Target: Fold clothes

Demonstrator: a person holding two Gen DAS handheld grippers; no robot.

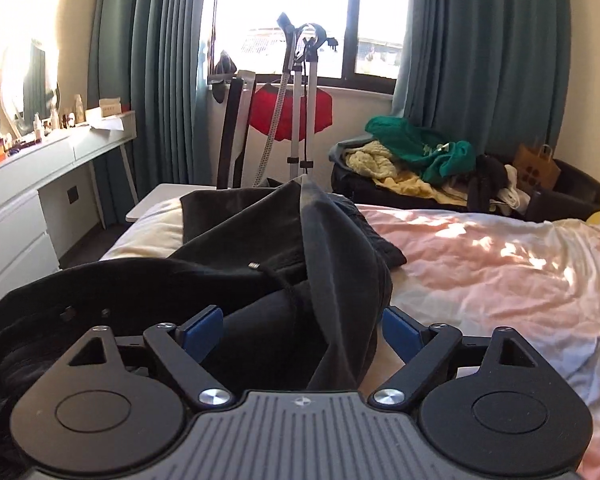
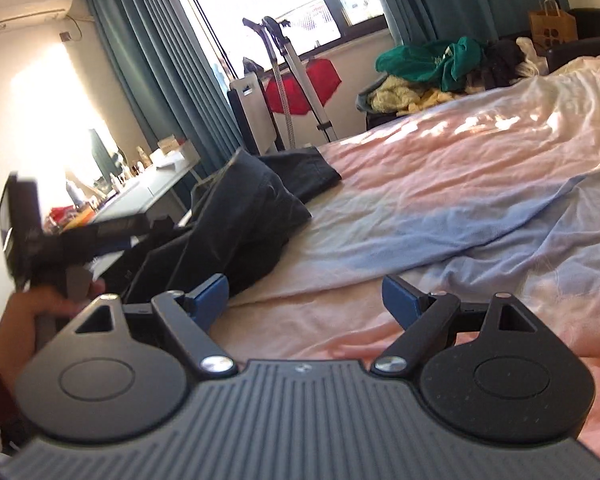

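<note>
A dark grey garment with a drawstring (image 1: 284, 240) lies bunched on the near left part of the bed. In the left wrist view my left gripper (image 1: 302, 330) is open, with a fold of the garment lying between its blue pads (image 1: 204, 328) without being pinched. In the right wrist view the same garment (image 2: 240, 216) lies at the left edge of the bed. My right gripper (image 2: 306, 306) is open and empty over the pink and blue bedding (image 2: 440, 200), just right of the garment. The left gripper body and the hand on it (image 2: 40, 272) show at the left.
A pile of green, yellow and dark clothes (image 1: 420, 160) sits on a black chair beyond the bed, with a brown paper bag (image 1: 536, 164). A white dresser (image 1: 28, 200) stands left. A garment steamer stand (image 1: 300, 112) and red cloth stand by the window.
</note>
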